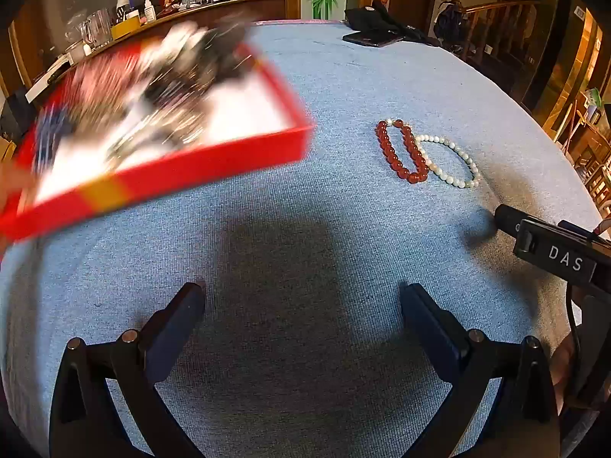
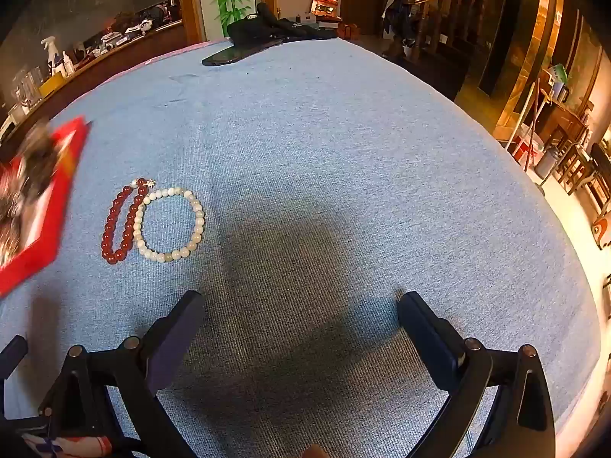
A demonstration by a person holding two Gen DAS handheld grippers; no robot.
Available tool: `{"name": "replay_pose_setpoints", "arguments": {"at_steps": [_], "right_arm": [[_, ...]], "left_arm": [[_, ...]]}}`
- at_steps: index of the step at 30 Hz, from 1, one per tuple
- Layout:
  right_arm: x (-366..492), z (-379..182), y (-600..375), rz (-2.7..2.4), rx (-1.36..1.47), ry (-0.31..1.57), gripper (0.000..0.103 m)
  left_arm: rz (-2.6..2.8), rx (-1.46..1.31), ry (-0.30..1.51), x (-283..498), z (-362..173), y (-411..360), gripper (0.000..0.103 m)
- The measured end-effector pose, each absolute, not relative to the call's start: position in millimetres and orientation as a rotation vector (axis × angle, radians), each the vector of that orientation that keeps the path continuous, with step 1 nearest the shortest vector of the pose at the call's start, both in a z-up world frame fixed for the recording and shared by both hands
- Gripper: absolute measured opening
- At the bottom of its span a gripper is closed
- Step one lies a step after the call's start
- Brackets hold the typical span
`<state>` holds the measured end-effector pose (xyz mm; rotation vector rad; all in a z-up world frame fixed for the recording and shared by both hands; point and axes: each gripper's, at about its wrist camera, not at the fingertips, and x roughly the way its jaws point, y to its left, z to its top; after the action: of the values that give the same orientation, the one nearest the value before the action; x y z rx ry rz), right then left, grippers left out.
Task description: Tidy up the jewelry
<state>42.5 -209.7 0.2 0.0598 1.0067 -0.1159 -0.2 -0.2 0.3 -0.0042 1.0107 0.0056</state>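
A red bead bracelet point(image 1: 401, 150) and a white bead bracelet point(image 1: 450, 160) lie touching on the blue cloth; they also show in the right wrist view as the red bracelet point(image 2: 122, 221) and white bracelet point(image 2: 172, 225). A red tray point(image 1: 214, 160) heaped with jewelry is blurred at the left, its edge in the right wrist view point(image 2: 42, 244). My left gripper point(image 1: 301, 297) is open and empty over bare cloth. My right gripper point(image 2: 299, 305) is open and empty, right of the bracelets; its body shows in the left wrist view point(image 1: 553, 244).
A dark phone point(image 2: 236, 53) and a black bag point(image 2: 275, 26) lie at the table's far edge. A cluttered wooden counter point(image 1: 126, 19) runs behind at the left. The table edge drops off at the right, with a staircase point(image 2: 439, 11) beyond.
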Motion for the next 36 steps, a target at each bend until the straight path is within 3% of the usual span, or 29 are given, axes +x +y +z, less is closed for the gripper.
{"name": "replay_pose_setpoints", "arguments": {"at_steps": [27,36], "right_arm": [[36.8,-4.0,-210.4,-0.075,0.049,1.016,0.103],[-26.3,28.6,-230.0,-0.029,0.158,0.920,0.103]], "left_arm": [[0.005,-0.005,1.009,0.6,1.0,-2.1,0.103],[0.004,-0.006,1.010,0.7,2.5,-2.3,0.103]]}}
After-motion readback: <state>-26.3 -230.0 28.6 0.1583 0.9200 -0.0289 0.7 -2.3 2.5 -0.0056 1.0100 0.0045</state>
